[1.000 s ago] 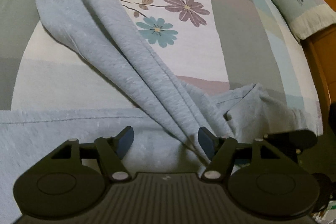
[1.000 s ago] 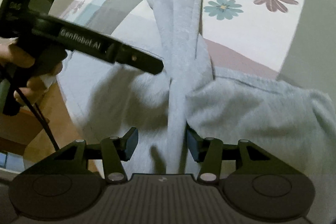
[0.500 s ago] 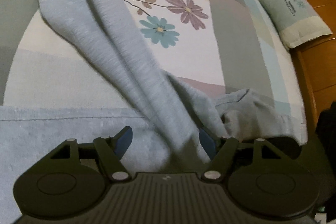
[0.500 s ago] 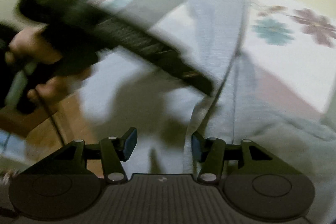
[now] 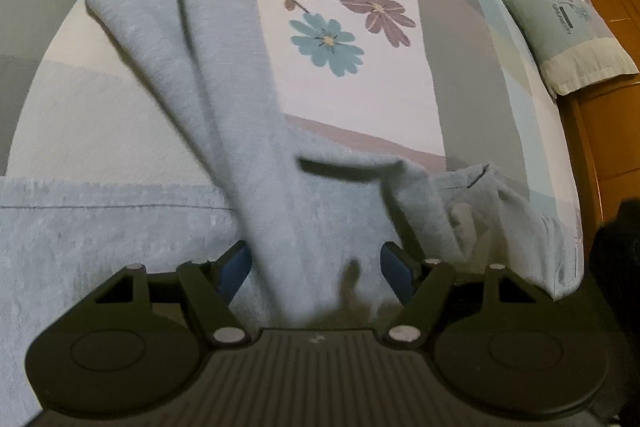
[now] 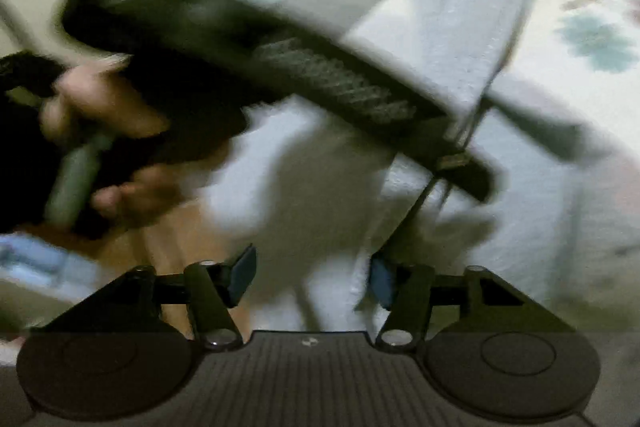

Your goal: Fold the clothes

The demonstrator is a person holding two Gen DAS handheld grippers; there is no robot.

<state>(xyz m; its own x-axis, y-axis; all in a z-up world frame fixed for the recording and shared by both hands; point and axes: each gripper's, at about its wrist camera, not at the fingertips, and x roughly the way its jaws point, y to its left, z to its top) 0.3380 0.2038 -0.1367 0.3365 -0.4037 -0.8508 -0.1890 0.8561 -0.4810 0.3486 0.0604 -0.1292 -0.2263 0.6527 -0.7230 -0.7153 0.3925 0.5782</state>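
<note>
A light grey-blue sweatshirt (image 5: 100,227) lies spread on the bed. Its long sleeve (image 5: 192,67) runs from the upper left down between the jaws of my left gripper (image 5: 316,269). That gripper is open: the sleeve brushes the left pad and a gap shows at the right pad. In the blurred right wrist view my right gripper (image 6: 310,277) is open and its jaws are opening. A fabric edge (image 6: 360,291) hangs loose beside its right pad. The left gripper's black body (image 6: 320,79), held by a hand (image 6: 104,107), crosses that view over the sleeve.
The bed sheet (image 5: 360,99) has pastel blocks and a flower print (image 5: 326,41). A pillow (image 5: 560,23) lies at the far right against a wooden bed frame (image 5: 600,131). Wooden floor (image 6: 176,239) shows beyond the bed's edge in the right wrist view.
The right gripper's jaws have widened, and the sleeve fold once between its pads now hangs beside the right one. The left gripper moved in, so the sleeve now lies between its jaws.
</note>
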